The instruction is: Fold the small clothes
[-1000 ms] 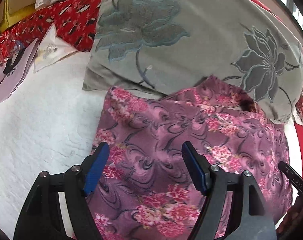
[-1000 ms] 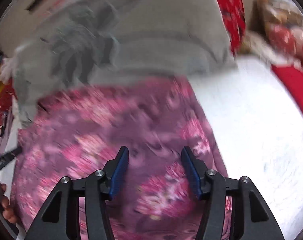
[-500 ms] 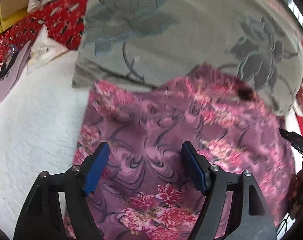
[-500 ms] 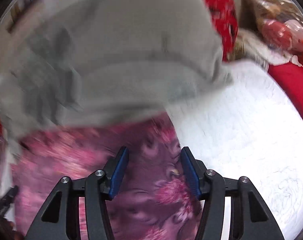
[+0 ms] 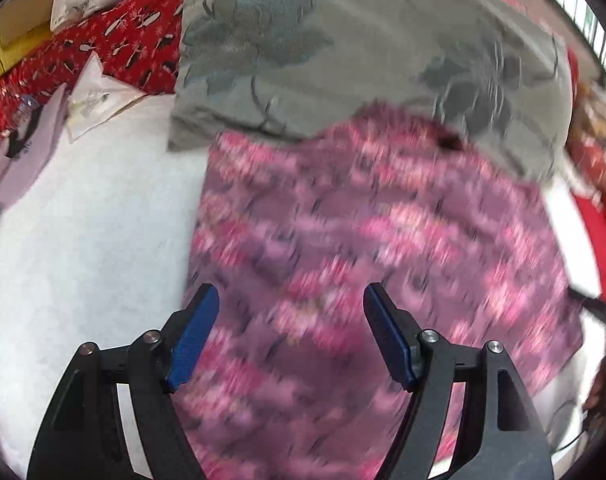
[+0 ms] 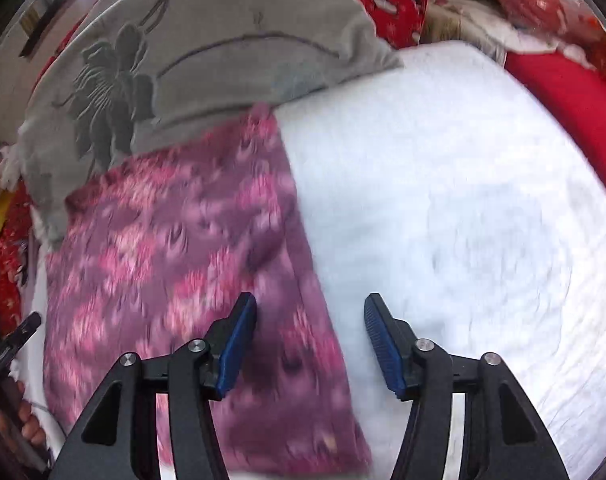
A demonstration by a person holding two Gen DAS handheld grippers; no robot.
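Observation:
A purple garment with pink flowers [image 5: 363,240] lies flat on a white bed cover [image 5: 83,240], its far edge against a grey pillow. My left gripper [image 5: 291,332] is open and empty, above the garment's left part near its left edge. In the right wrist view the garment [image 6: 175,240] lies at the left. My right gripper [image 6: 309,340] is open and empty, astride the garment's right edge, with the white cover [image 6: 463,220] to its right. Both views are motion-blurred.
A large grey pillow with flower embroidery [image 5: 343,48] lies behind the garment; it also shows in the right wrist view [image 6: 207,48]. Red patterned bedding [image 5: 103,48] and papers [image 5: 91,96] sit at the far left. A red cushion [image 6: 563,96] borders the cover on the right.
Both grippers have shifted outward. The left now sits over the garment's left edge, the right over its right edge. Both stay open and empty.

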